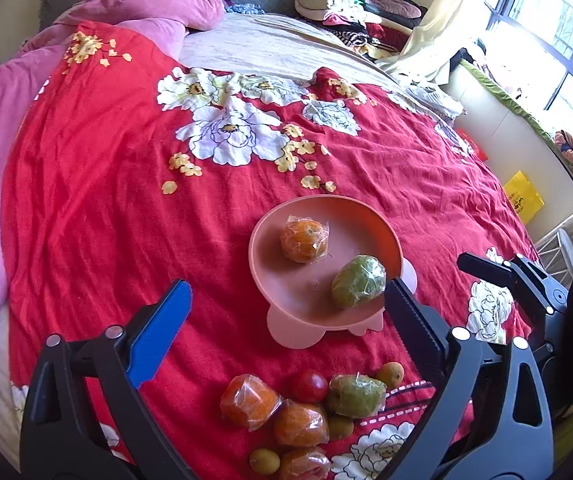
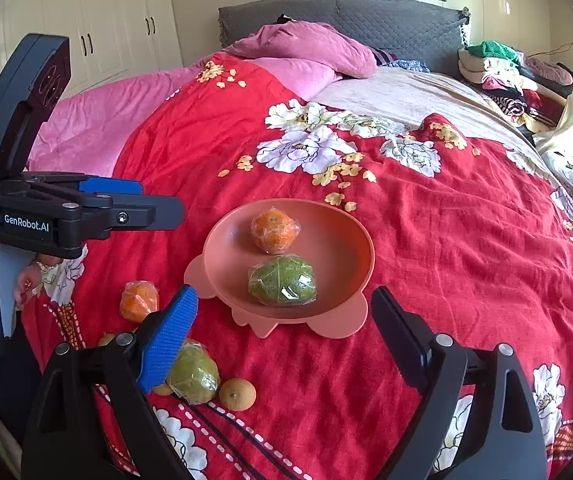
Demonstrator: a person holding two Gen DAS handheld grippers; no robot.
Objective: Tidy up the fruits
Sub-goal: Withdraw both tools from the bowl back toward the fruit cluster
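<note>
Pink bowl (image 1: 366, 216) sits at frame centre on the red bedspread (image 1: 86, 200), holding a wrapped orange (image 1: 304, 240) and a wrapped green fruit (image 1: 358, 282). Left gripper (image 1: 286, 304) and right gripper (image 2: 284, 312) both stand released and empty, the bowl just beyond their fingertips. Remaining fruit pile (image 1: 302, 420) lies at lower centre of the left view.

My view: bed (image 2: 466, 240) in red floral quilt bearing pink footed dish (image 2: 222, 264), loose wrapped fruits (image 1: 298, 420), pink blanket (image 2: 98, 120)
</note>
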